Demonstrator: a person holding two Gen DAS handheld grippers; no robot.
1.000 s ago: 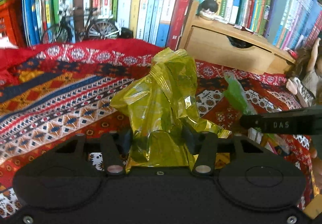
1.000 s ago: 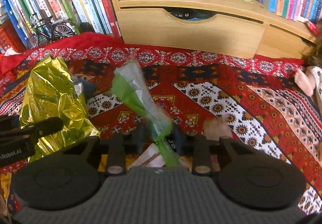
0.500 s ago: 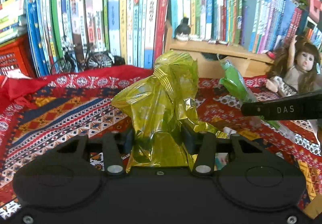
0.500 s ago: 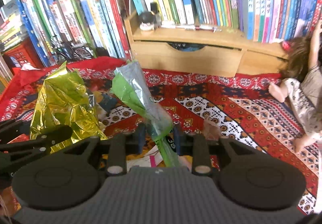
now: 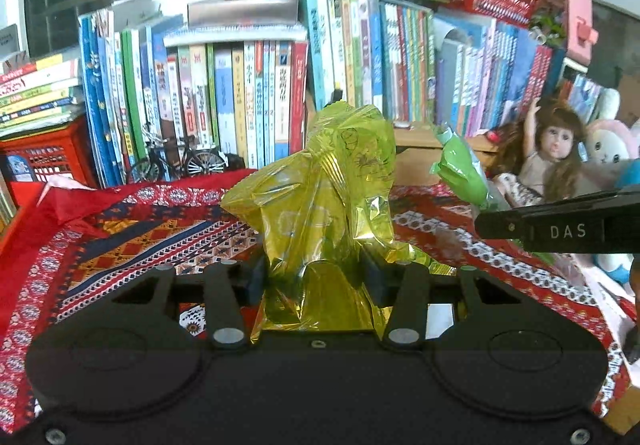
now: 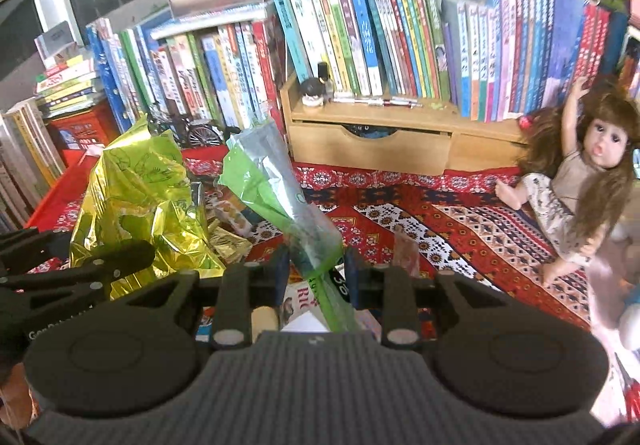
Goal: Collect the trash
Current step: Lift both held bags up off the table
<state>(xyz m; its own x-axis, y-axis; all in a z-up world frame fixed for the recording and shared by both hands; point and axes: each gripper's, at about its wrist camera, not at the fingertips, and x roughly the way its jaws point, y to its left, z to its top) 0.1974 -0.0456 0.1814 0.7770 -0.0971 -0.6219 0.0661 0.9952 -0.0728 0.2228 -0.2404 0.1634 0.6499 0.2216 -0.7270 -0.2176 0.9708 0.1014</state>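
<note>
My left gripper (image 5: pixel 314 273) is shut on a crumpled yellow foil wrapper (image 5: pixel 328 197) and holds it up above the patterned red cloth (image 5: pixel 120 241). My right gripper (image 6: pixel 314 269) is shut on a long green and clear plastic wrapper (image 6: pixel 272 189), also lifted off the cloth. In the right wrist view the yellow wrapper (image 6: pixel 140 201) and the left gripper's fingers (image 6: pixel 108 257) show at the left. In the left wrist view the green wrapper (image 5: pixel 460 169) and a right finger (image 5: pixel 560 231) show at the right. More scraps and packets (image 6: pixel 236 221) lie on the cloth below.
A row of upright books (image 5: pixel 248 97) lines the back. A wooden drawer stand (image 6: pixel 372 141) sits under the books. A toy bicycle (image 5: pixel 180 161) stands at the back left, a red crate (image 5: pixel 44 157) at far left. A doll (image 6: pixel 580 173) sits at the right.
Both grippers have risen and tilted up with their wrappers. The cloth has dropped lower in view and more of the books, the window and the doll show.
</note>
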